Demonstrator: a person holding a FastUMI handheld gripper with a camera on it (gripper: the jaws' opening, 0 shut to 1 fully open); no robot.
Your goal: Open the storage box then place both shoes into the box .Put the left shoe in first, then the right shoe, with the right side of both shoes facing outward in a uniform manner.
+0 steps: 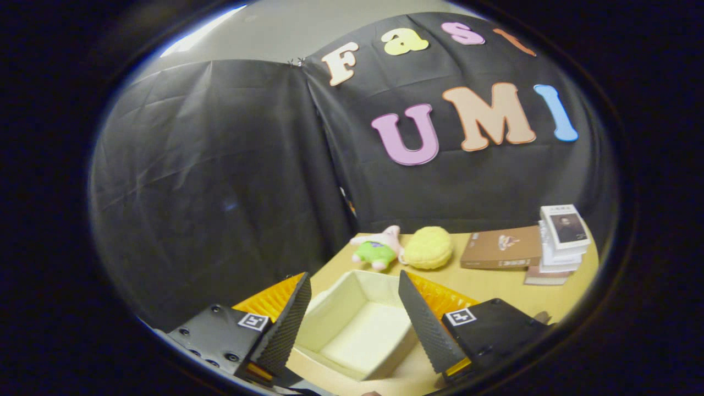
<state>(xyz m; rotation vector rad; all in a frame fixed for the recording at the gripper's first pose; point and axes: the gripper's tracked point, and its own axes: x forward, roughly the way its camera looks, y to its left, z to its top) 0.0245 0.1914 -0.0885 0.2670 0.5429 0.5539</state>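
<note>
Black cloth walls close off the booth behind your wooden table (484,283). Your gripper (352,316) is spread wide with nothing between its fingers, and the open cream storage box (357,324) sits in the gap just ahead of them, its inside bare. Beyond the box lie a pink starfish plush (378,248) and a yellow plush (429,247) side by side, then a brown book (501,247) touching a stack of books (562,239).
</note>
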